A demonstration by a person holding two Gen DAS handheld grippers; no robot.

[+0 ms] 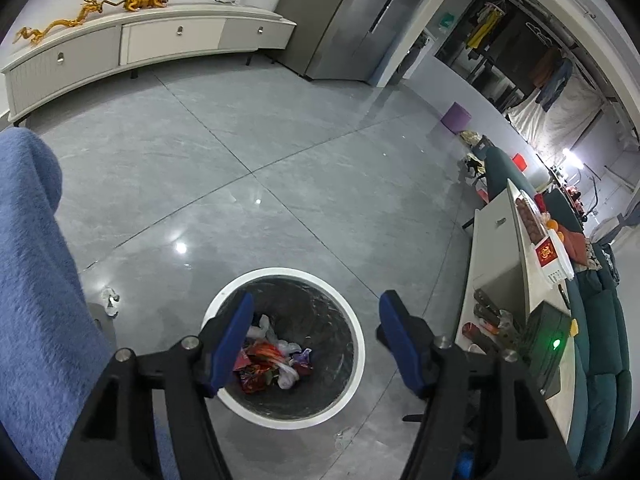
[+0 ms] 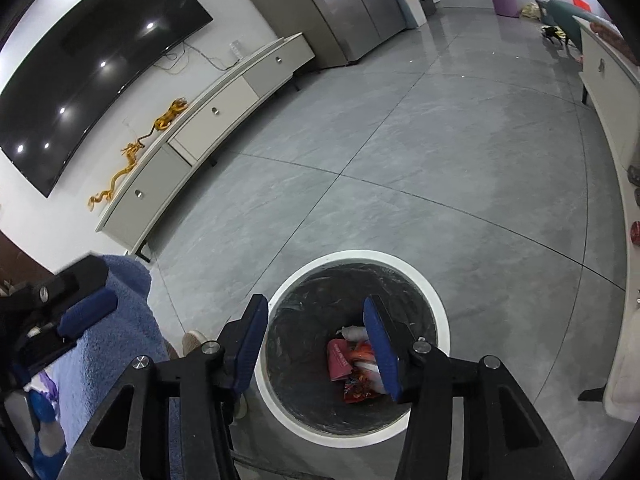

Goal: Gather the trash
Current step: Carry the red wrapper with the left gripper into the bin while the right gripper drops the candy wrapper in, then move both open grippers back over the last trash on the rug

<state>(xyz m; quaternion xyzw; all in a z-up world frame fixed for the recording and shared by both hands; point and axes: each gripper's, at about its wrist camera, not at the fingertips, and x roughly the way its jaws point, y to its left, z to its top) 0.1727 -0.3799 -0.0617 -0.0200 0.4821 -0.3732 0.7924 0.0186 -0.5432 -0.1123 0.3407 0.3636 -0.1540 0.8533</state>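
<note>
Grey glossy floor tiles fill both views, with a long white cabinet at eleven o'clock. Both grippers hang over a white-rimmed trash bin lined with a dark bag. The left gripper has its blue fingers spread wide, holding nothing; the right gripper is likewise spread and empty. Crumpled wrappers, red and white, lie at the bin's bottom. A small pale scrap, possibly paper, sits on the floor at nine o'clock of the bin.

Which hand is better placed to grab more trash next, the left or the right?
Probably left. Both the left gripper and right gripper hang open and empty above the trash bin, but a crumpled scrap lies on the floor left of the bin.
</note>
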